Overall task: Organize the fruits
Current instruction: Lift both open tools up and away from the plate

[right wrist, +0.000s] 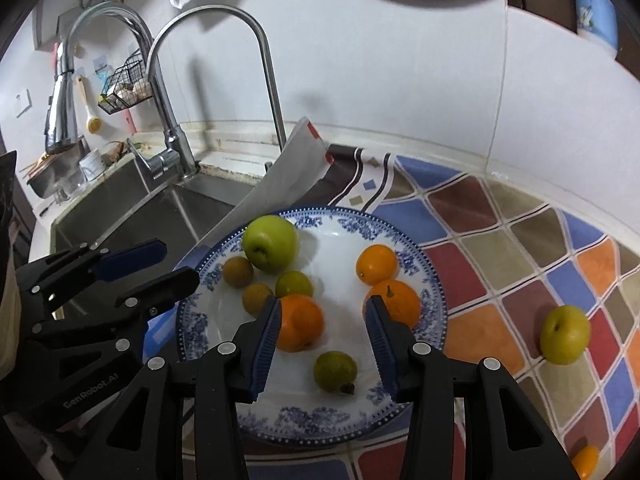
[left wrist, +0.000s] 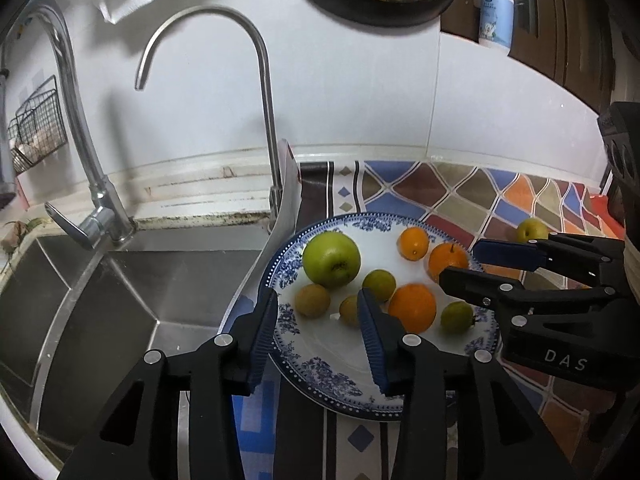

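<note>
A blue-and-white plate (left wrist: 320, 384) (right wrist: 320, 432) holds a big green apple (left wrist: 331, 258) (right wrist: 271, 243), three oranges, one of them (left wrist: 412, 307) near the middle, and several small green and brownish fruits. My left gripper (left wrist: 317, 300) (right wrist: 180, 260) hovers open over the plate's left side, with a small brownish fruit (left wrist: 313, 300) lying on the plate beyond its tips, untouched. Over the plate's right side my right gripper (right wrist: 322, 304) (left wrist: 460, 262) stands open and holds nothing. Off the plate, a green fruit (right wrist: 565, 334) (left wrist: 531, 230) and a small orange (right wrist: 585, 460) lie on the cloth.
A steel sink (left wrist: 140, 288) with two curved taps (left wrist: 264, 92) lies left of the plate. A white sheet (right wrist: 288, 176) leans between the sink and the plate. The patterned cloth (right wrist: 500, 240) covers the counter to the right. A soap bottle (left wrist: 496, 16) stands on a high ledge.
</note>
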`<state>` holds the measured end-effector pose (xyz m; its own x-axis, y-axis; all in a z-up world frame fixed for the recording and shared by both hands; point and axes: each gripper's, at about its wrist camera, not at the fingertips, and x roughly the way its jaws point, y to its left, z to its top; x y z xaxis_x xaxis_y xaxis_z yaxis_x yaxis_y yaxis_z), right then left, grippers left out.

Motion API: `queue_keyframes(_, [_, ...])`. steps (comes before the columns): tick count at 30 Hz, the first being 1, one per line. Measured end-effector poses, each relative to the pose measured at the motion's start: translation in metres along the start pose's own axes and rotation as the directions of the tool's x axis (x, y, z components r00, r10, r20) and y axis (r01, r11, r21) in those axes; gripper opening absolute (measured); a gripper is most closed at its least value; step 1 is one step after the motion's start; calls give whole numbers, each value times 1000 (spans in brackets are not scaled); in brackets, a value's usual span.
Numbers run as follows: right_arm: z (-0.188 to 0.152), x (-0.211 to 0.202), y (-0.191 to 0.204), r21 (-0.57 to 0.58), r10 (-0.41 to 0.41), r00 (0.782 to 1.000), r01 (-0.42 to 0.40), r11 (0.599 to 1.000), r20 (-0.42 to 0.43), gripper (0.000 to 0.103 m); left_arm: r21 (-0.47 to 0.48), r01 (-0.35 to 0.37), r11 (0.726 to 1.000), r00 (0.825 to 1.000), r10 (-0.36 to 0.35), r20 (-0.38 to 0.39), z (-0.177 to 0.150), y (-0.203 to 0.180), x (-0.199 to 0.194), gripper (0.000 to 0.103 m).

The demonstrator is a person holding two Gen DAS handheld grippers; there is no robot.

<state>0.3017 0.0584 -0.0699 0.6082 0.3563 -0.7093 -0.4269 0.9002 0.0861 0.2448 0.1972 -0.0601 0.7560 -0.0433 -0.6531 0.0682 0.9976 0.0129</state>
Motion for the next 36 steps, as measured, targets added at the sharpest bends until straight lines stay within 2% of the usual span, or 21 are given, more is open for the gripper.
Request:
queue_keyframes(5, [0,-24,2,-6,-17,999,17,1000,42,45,-6,-5,1000,1000,5,23,2,-5,-19,47])
queue_keyframes(8, [-2,-40,1,1,-35,997,35,999,71,54,-5,-6,1000,999,6,38,4,-11,-30,54])
queue_keyframes(12, [-6,-62,-1,14,-54,993,53,998,100,56,-4,-3,1000,999,3,51,3,-20,-45,59])
queue_keyframes(19, [-20,-100,-8,42,-93,985,87,995,143,68,21,1,1000,994,-3,107,2,-42,-76,72])
queue_keyframes(24, [-31,-125,-17,68,-124,978,114,991,170,71,41,8,999,990,-14,143,2,-61,-93,80])
queue_keyframes(36, [-59,-173,-45,113,-224,956,206,972,187,72,100,59,993,979,-77,187,1,-110,-110,83])
